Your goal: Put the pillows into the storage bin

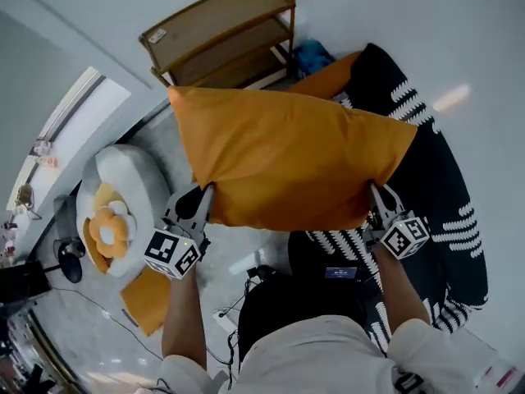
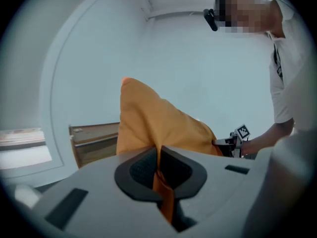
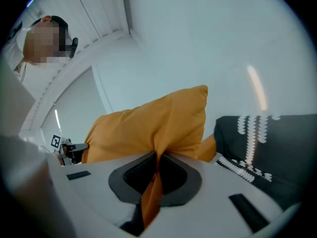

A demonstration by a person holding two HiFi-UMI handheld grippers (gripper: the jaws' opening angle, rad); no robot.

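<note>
- orange pillow (image 1: 287,158): lifted clear of the floor, stretched broadside between the two grippers, gripped at its two near corners; hanging in front of the storage bin, not in it.
- left gripper (image 1: 205,191): jaws pressed together on the pillow's left corner, a fold of orange fabric pinched between the dark pads (image 2: 141,170).
- right gripper (image 1: 375,191): jaws closed on the right corner, orange fabric squeezed between them.
- storage bin (image 1: 447,187): black fabric with white pattern, at right, partly hidden behind the held pillow.
- second orange pillow (image 1: 330,79): only an edge showing, touching the bin; inside or beside it cannot be told.
- wooden shelf (image 1: 221,31): by the far wall.
- white round seat (image 1: 135,175): at left, bearing a flower-shaped cushion (image 1: 109,226).
- flat orange cushion (image 1: 148,300): on the floor beside the left forearm.
</note>
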